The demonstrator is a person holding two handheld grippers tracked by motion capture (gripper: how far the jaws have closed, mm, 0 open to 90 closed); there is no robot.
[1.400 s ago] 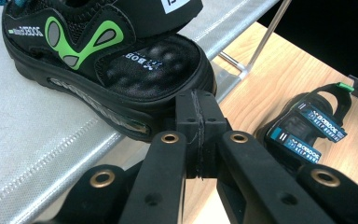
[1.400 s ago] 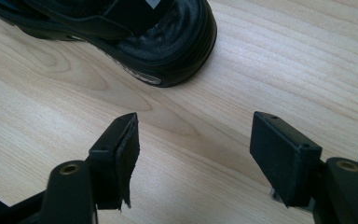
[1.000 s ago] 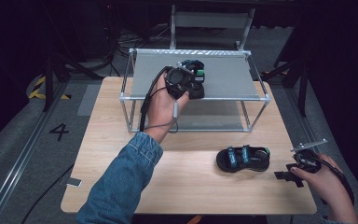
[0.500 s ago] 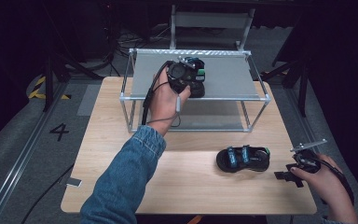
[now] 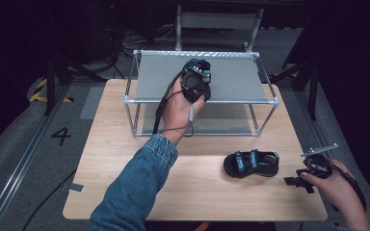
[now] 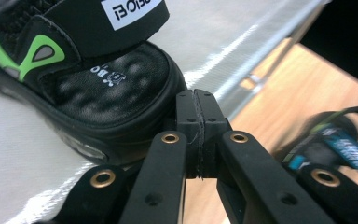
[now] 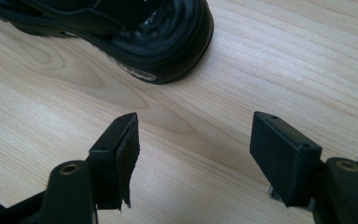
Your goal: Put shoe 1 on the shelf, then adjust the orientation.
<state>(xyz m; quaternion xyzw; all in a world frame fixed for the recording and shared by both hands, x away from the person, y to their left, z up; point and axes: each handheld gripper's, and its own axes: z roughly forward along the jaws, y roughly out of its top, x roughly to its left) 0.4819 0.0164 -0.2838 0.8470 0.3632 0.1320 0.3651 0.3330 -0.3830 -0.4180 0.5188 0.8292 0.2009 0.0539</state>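
A black sandal with green trim [image 5: 201, 66] [image 6: 98, 93] lies on the grey top shelf of a metal rack [image 5: 241, 79]. My left gripper [image 5: 195, 87] [image 6: 196, 100] is at the sandal's heel. Its jaws are pressed flat together with nothing showing between them, and they touch the sole's rim. A second black sandal with blue straps [image 5: 250, 163] [image 7: 158, 42] [image 6: 335, 144] lies on the wooden table [image 5: 197, 192] near the front right. My right gripper [image 5: 294, 182] [image 7: 193, 149] hovers low just right of that sandal, open, with bare wood between its fingers.
The rack [image 6: 242, 56] stands at the back of the table and has a lower shelf [image 5: 212, 122] under the top one. Dark floor with rails and cables surrounds the table. A small grey tag [image 5: 76, 187] lies at the table's front left corner.
The left hand has drifted slightly right over the top shelf, staying at the sandal. The right gripper and the front sandal have not moved.
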